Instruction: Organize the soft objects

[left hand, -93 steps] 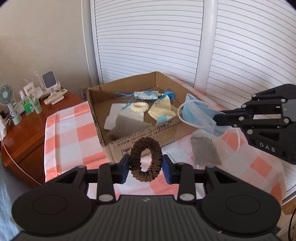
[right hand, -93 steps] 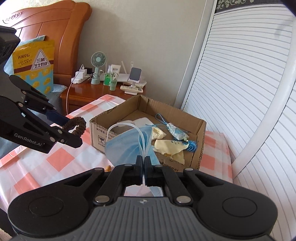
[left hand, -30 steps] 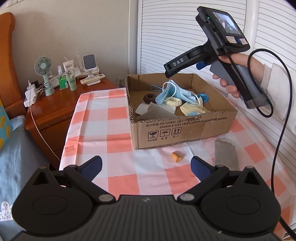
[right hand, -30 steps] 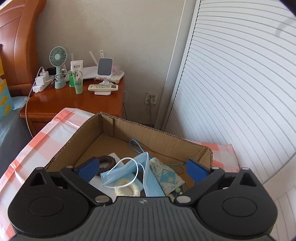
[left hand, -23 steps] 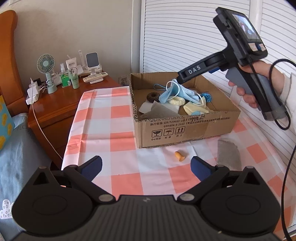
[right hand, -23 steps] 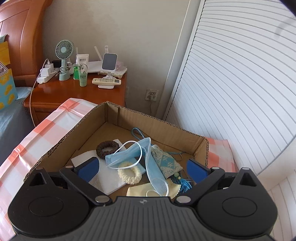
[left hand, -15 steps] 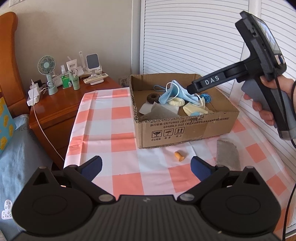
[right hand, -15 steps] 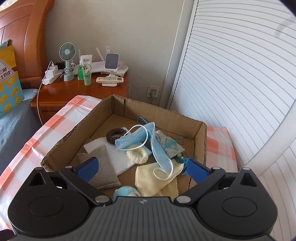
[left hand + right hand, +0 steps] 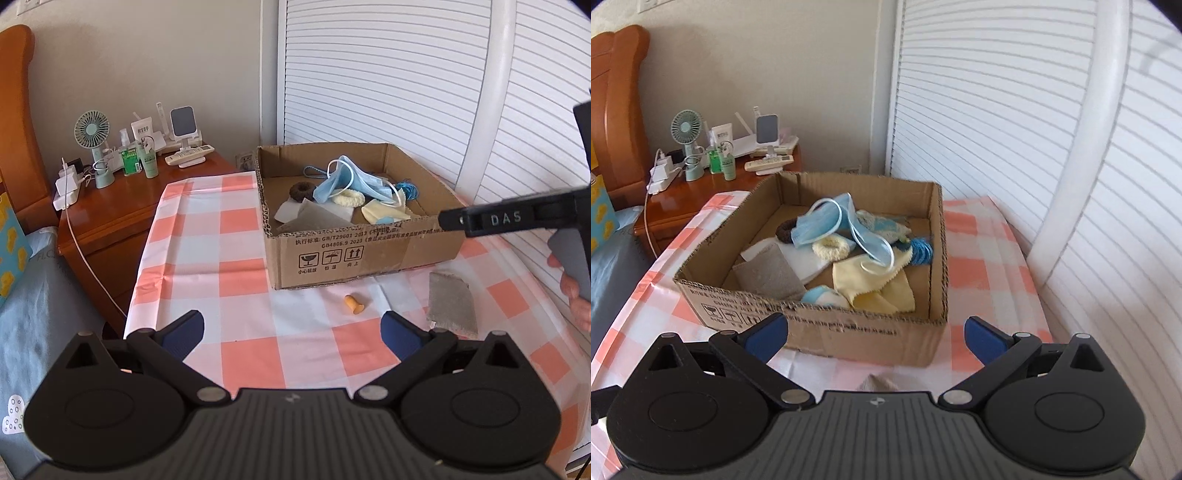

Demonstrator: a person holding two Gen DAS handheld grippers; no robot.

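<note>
A cardboard box [image 9: 369, 254] [image 9: 864, 330] stands on the checked tablecloth [image 9: 240, 254]. In it lie a blue face mask [image 9: 347, 181] [image 9: 831, 221], a brown scrunchie [image 9: 302, 191] [image 9: 785, 230], a cream scrunchie [image 9: 348, 199] [image 9: 833, 246], a yellow cloth [image 9: 875, 282] and a grey cloth [image 9: 768, 275]. A grey cloth [image 9: 452, 306] and a small orange piece [image 9: 354, 303] lie on the table before the box. My left gripper [image 9: 291, 328] is open and empty, low over the table's front. My right gripper [image 9: 873, 334] is open and empty, just in front of the box; its body [image 9: 517, 219] shows at right.
A wooden nightstand [image 9: 122, 210] at the left holds a small fan [image 9: 92, 129], bottles, a remote and a power strip. White louvred doors [image 9: 388, 74] stand behind the table. A bed with a grey-blue cover [image 9: 33, 314] lies at the left.
Both grippers let go of their items: the brown scrunchie and the blue mask now lie in the box. Both grippers opened and drew back; the right one moved back to the box's front.
</note>
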